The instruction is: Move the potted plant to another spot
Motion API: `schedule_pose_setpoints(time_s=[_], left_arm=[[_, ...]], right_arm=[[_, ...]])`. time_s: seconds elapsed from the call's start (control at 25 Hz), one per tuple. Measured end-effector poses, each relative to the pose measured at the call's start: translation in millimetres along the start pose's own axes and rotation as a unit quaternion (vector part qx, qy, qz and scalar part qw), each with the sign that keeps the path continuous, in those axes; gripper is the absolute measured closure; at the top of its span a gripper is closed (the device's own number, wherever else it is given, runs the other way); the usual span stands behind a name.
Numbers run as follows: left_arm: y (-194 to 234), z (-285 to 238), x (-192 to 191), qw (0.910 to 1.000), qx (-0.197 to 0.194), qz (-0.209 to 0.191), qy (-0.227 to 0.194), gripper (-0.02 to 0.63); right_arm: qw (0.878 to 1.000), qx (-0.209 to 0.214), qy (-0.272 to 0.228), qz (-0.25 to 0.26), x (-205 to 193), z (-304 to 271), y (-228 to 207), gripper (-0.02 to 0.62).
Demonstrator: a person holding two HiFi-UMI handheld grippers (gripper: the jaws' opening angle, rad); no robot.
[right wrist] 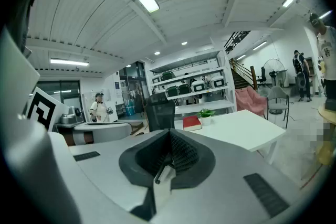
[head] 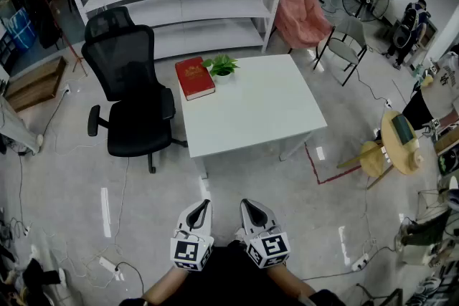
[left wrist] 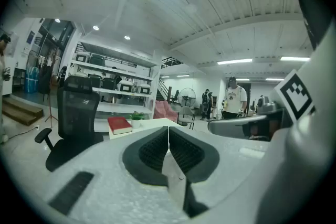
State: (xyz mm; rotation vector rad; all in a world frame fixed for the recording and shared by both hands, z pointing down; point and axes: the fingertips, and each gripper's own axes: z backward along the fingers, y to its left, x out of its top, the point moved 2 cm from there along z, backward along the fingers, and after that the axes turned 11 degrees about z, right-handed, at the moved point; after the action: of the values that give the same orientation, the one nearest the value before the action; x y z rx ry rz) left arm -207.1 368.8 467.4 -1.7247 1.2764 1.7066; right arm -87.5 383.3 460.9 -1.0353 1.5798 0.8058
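Left gripper (head: 206,204), right gripper (head: 246,204), jaws together, one potted plant (head: 222,67)

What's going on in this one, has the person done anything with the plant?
Nothing has been handled yet. A person stands back from the white table, holding the left gripper and right gripper low in front of them, well short of it. Both have their jaws together with nothing between them. The potted plant sits at the table's far edge, right next to a red book, with a black office chair beside the table.
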Motion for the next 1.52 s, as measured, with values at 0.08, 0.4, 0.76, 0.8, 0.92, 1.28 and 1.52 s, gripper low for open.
schedule_pose_setpoints(time_s=[0.08, 0.4, 0.76, 0.8, 0.92, 1.28, 1.52], left_arm=[[-1, -1, 3, 1.0000, 0.000, 0.005, 0.000, 0.588], [-7, -2, 5, 0.9999, 0.008, 0.012, -0.004, 0.588], [-25, -5, 1, 0.9999, 0.012, 0.006, -0.006, 0.587], [-29, -7, 0, 0.9999, 0.014, 0.005, -0.005, 0.588], [-39, -10, -5, 0.9997, 0.023, 0.008, -0.003, 0.588], [-75, -27, -26, 0.9991, 0.041, 0.010, -0.004, 0.588], [-91, -37, -30, 0.9986, 0.052, 0.008, 0.011, 0.588]], right_arm=[[1.000, 0.000, -0.001, 0.001, 0, -1, 0, 0.583], [1.000, 0.004, -0.008, -0.002, 0, 2, -5, 0.583], [1.000, 0.011, -0.019, -0.021, -1, 11, -19, 0.583], [1.000, 0.013, -0.021, -0.019, 0, 14, -21, 0.583], [0.999, 0.024, -0.025, -0.016, -2, 20, -30, 0.583], [0.998, 0.047, -0.028, -0.016, -21, 46, -66, 0.583], [0.998, 0.053, -0.028, -0.029, -24, 56, -82, 0.583]])
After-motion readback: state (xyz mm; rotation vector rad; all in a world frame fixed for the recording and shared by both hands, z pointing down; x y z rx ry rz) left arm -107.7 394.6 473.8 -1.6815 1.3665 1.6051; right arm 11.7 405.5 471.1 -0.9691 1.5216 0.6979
